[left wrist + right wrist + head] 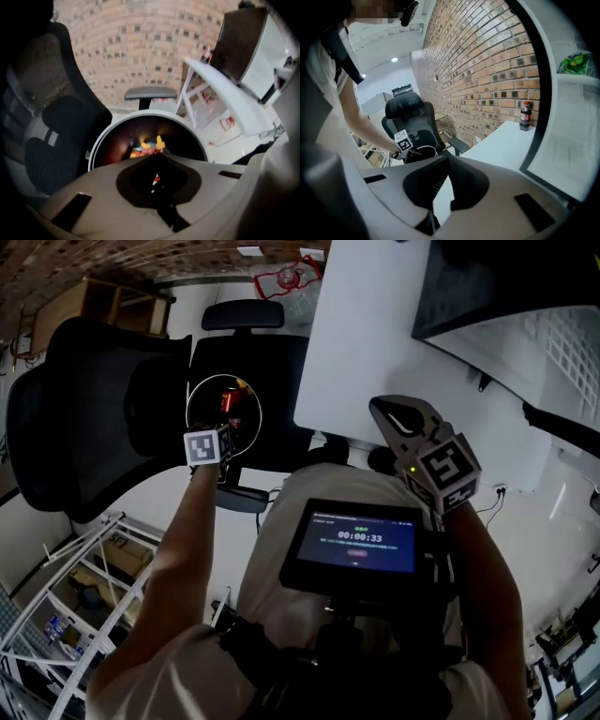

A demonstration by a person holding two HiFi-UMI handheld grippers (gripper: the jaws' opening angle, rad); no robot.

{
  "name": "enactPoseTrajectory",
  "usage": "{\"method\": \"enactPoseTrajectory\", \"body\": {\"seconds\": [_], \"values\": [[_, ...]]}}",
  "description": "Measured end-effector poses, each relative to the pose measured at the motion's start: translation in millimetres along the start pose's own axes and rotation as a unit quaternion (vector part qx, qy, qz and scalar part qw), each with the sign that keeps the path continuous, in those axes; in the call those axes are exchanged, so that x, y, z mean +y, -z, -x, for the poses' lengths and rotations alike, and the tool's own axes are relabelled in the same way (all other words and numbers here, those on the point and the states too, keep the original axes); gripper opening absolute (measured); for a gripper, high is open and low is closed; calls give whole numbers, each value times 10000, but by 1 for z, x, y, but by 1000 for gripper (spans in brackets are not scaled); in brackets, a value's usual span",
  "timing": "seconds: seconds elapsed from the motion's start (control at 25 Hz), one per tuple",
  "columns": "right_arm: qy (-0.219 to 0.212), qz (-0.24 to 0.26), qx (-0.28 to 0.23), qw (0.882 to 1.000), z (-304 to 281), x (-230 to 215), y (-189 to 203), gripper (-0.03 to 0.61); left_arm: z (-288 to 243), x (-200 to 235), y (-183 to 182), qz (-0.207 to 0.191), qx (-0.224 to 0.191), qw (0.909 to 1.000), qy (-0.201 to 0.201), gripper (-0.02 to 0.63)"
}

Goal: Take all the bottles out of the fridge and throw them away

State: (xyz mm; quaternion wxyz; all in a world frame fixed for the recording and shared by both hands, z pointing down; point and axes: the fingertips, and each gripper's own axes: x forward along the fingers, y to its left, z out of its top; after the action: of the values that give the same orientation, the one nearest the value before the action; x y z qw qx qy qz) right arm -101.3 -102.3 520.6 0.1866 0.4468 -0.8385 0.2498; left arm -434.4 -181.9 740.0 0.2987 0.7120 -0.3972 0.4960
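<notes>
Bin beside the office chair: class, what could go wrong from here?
1. The cola bottle stands alone on the white table; it may be overlooked, or tipped by a careless reach.
2. The right tongs and left tongs are both shut and empty; reaching without opening them could knock a bottle over.
3. The bin sits close beside the office chair; an off-centre drop might bounce off its rim.
</notes>
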Motion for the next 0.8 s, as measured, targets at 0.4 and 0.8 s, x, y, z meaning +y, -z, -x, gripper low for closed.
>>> {"method": "enactPoseTrajectory", "body": {"seconds": [0.4,0.8], "values": [[578,-154,-572,9966,52,-25,-4,0,74,-84,-86,-346,-1775,9816,606,3],[908,-202,-922,9914,94,-48,-2,0,125,-161,-159,-756,-2748,9516,1152,3]]}}
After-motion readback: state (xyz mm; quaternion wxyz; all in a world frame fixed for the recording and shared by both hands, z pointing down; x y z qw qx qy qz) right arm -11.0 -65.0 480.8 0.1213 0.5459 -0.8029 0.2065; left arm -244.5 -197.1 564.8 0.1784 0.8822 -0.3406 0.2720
